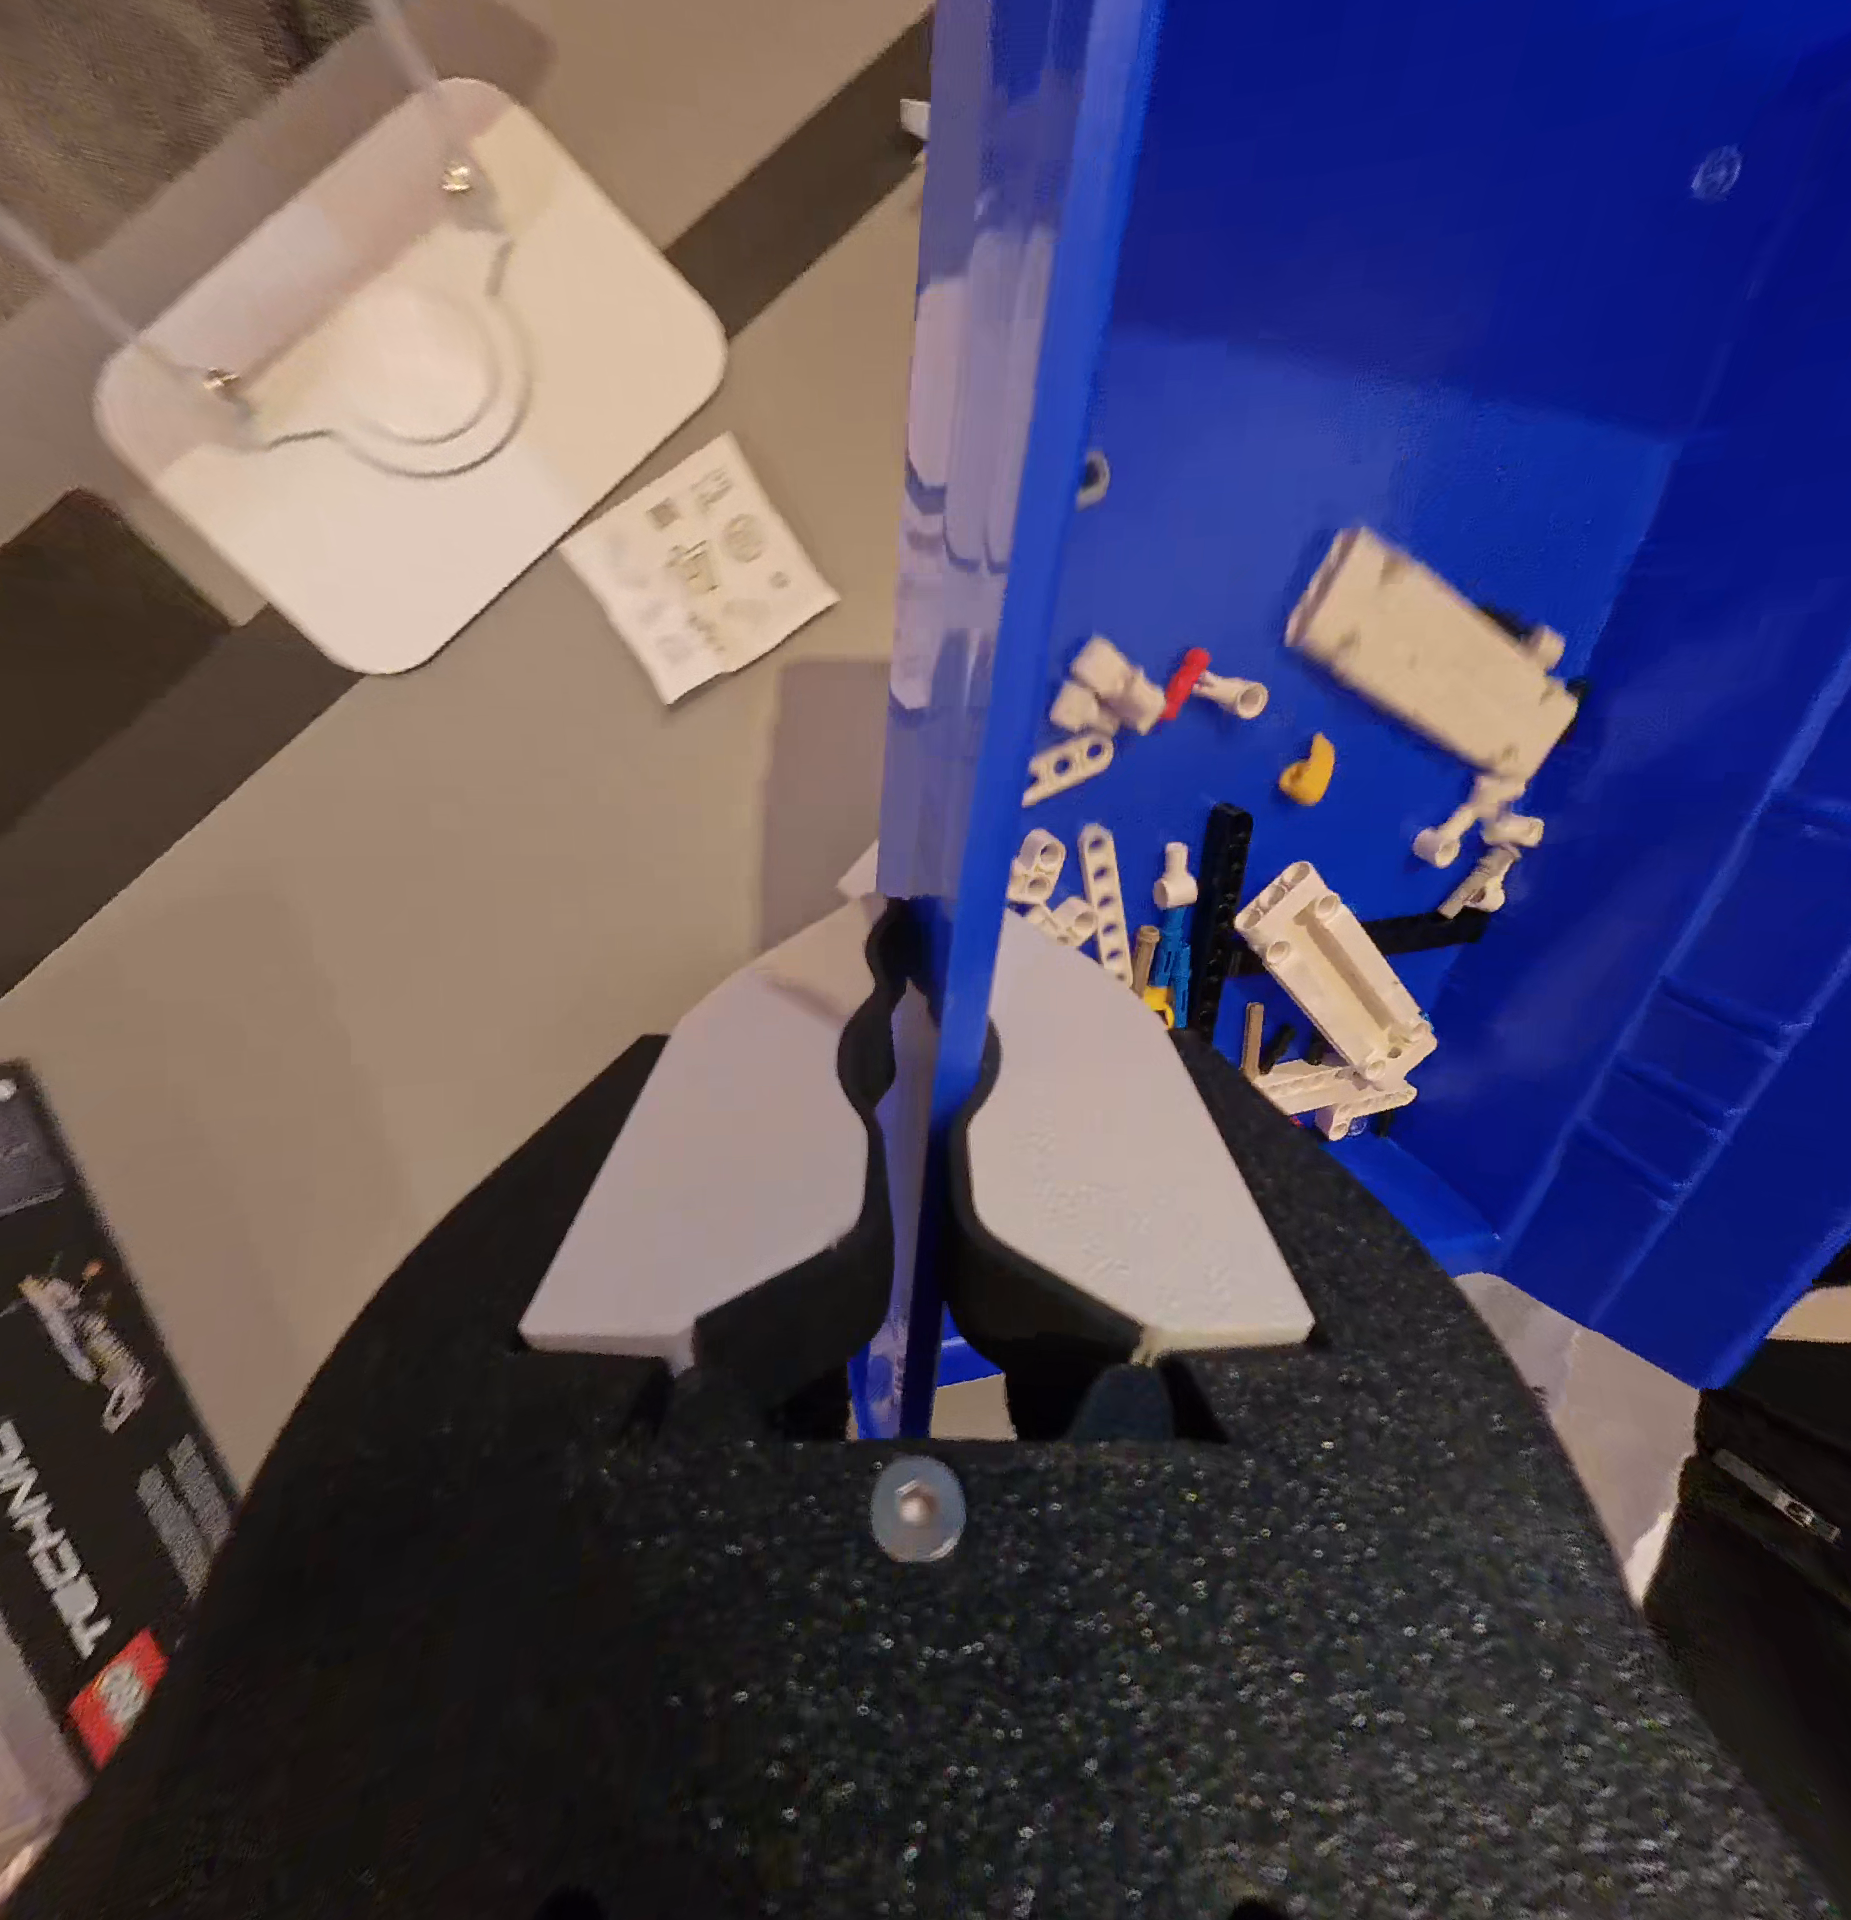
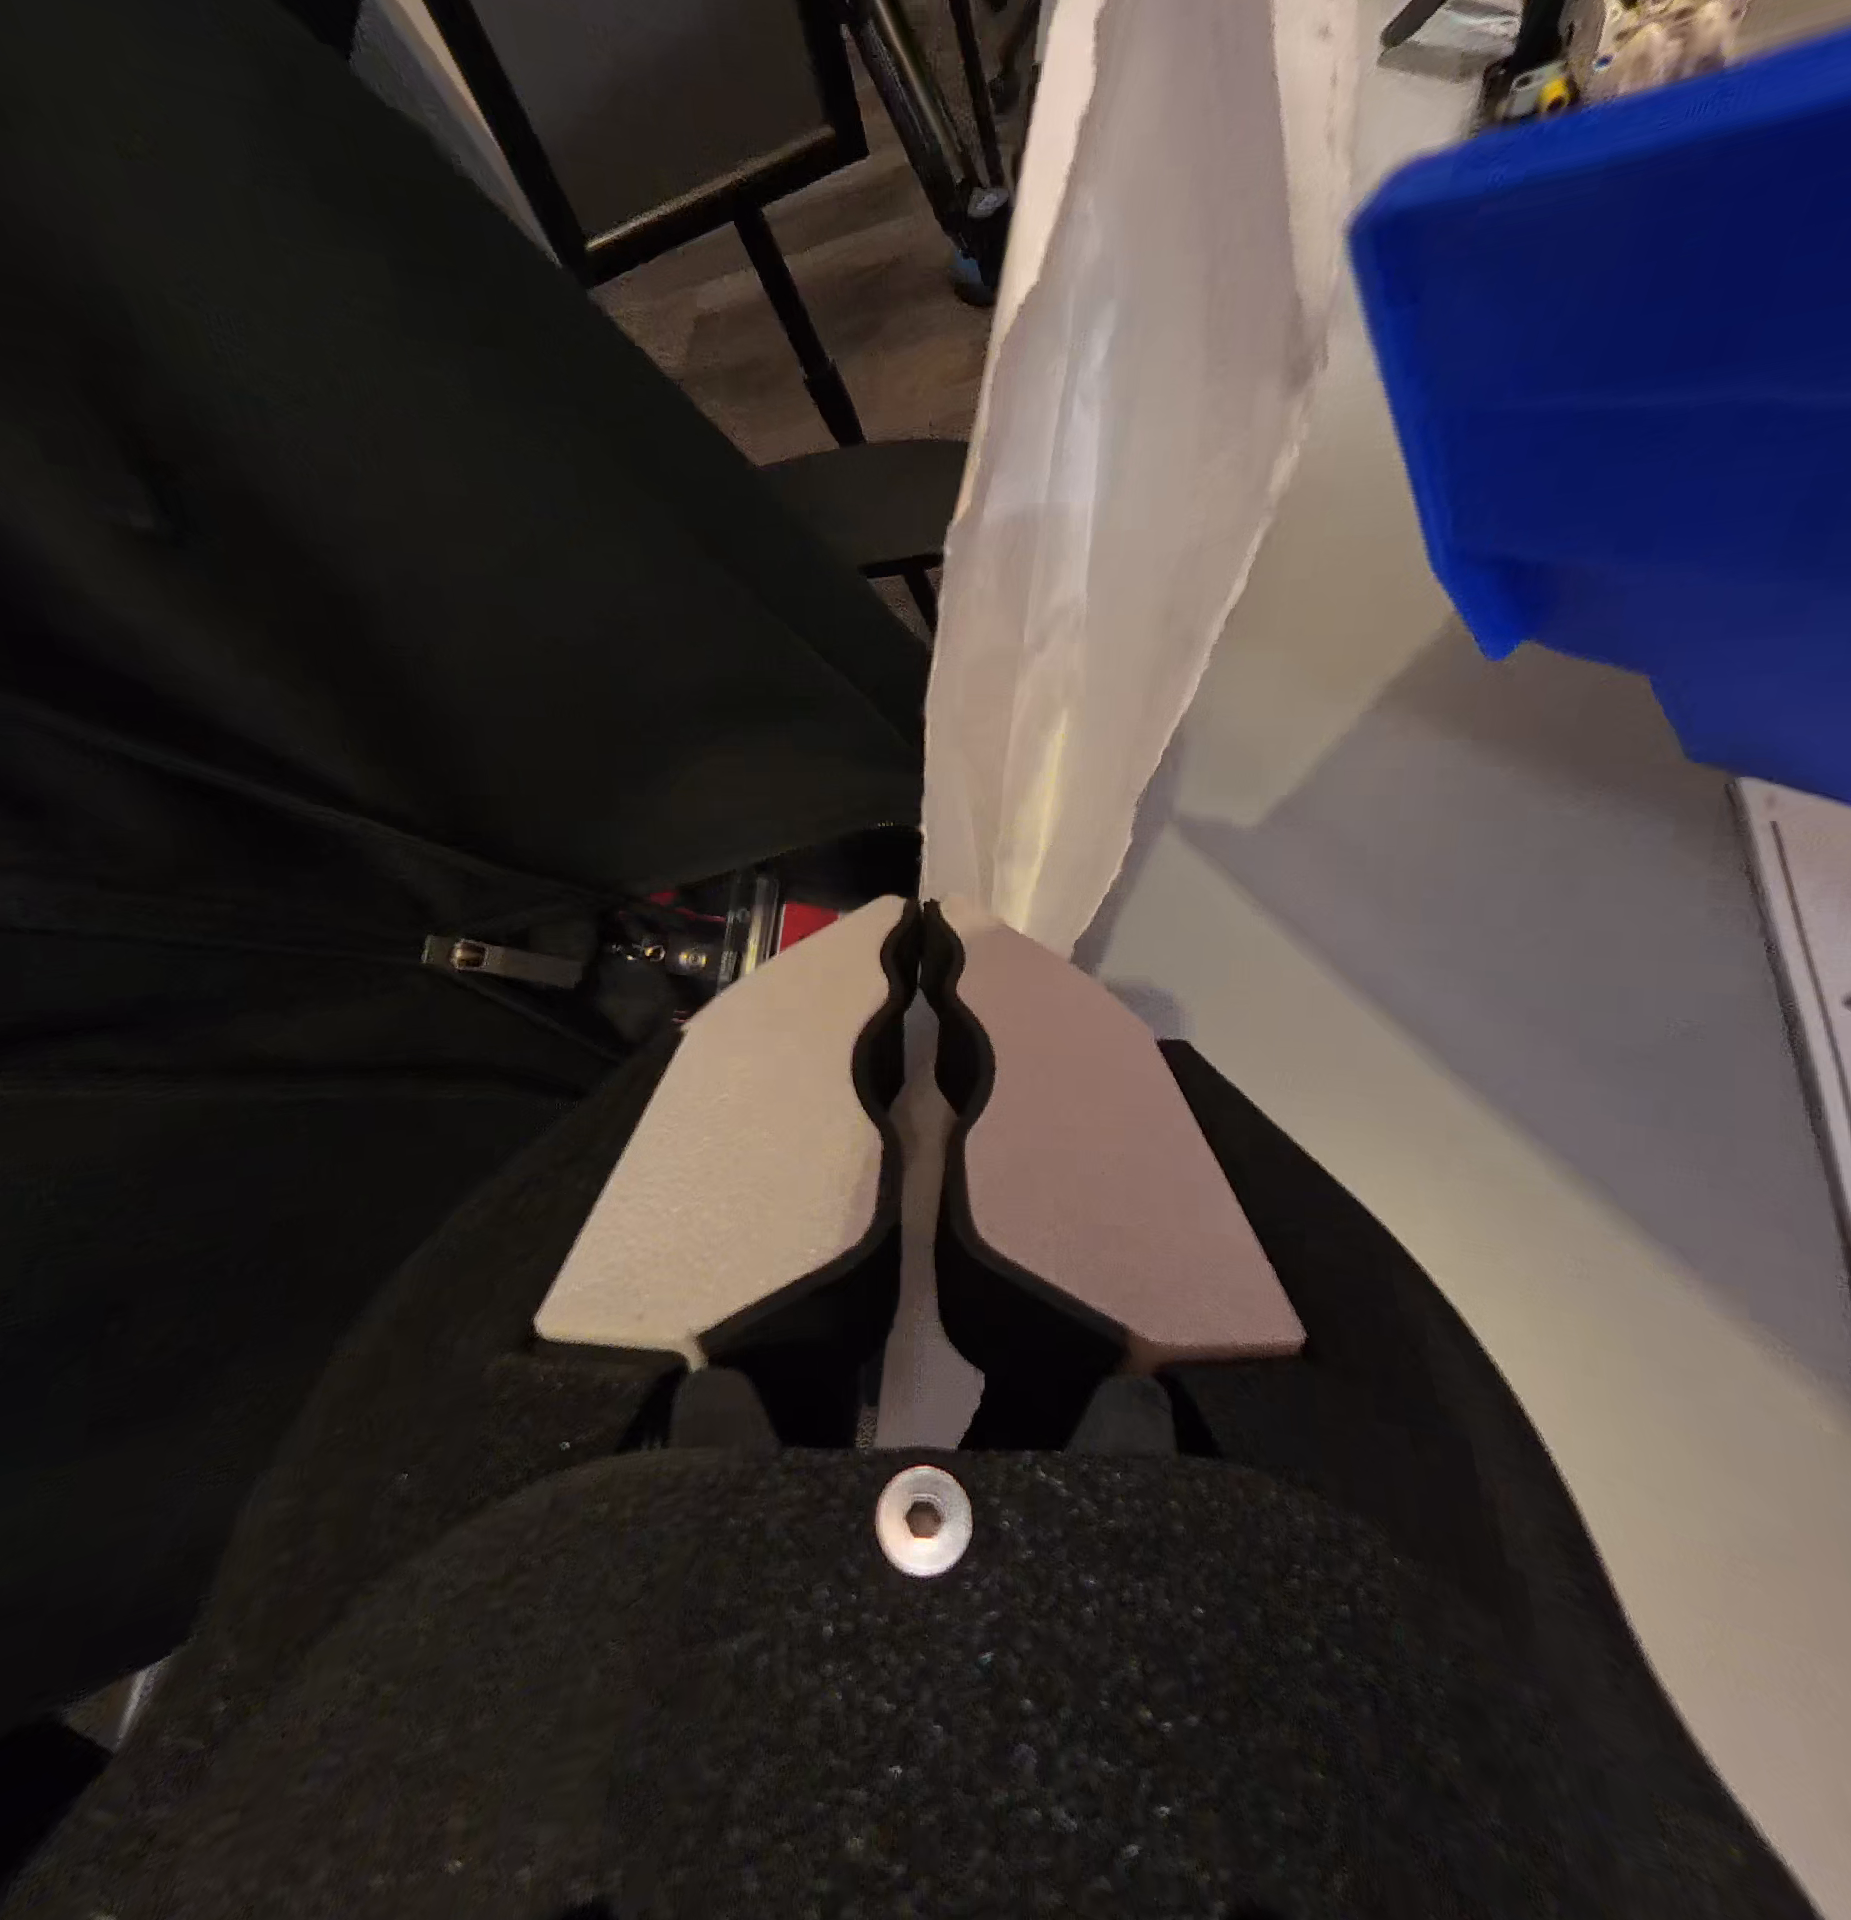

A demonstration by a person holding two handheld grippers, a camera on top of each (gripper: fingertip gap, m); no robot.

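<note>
Left wrist view close along blue bin [image 1: 1420, 364] wall, facing tabletop [image 1: 433, 883]; right wrist view shares bin, faces tabletop edge.

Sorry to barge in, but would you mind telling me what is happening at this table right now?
A person is working two handheld grippers. The left gripper is clamped on the wall of a blue bin, which is tipped up, with small building-toy pieces lying loose inside. The right gripper pinches a white paper bag near the table edge. A leaflet lies on the table.
</note>
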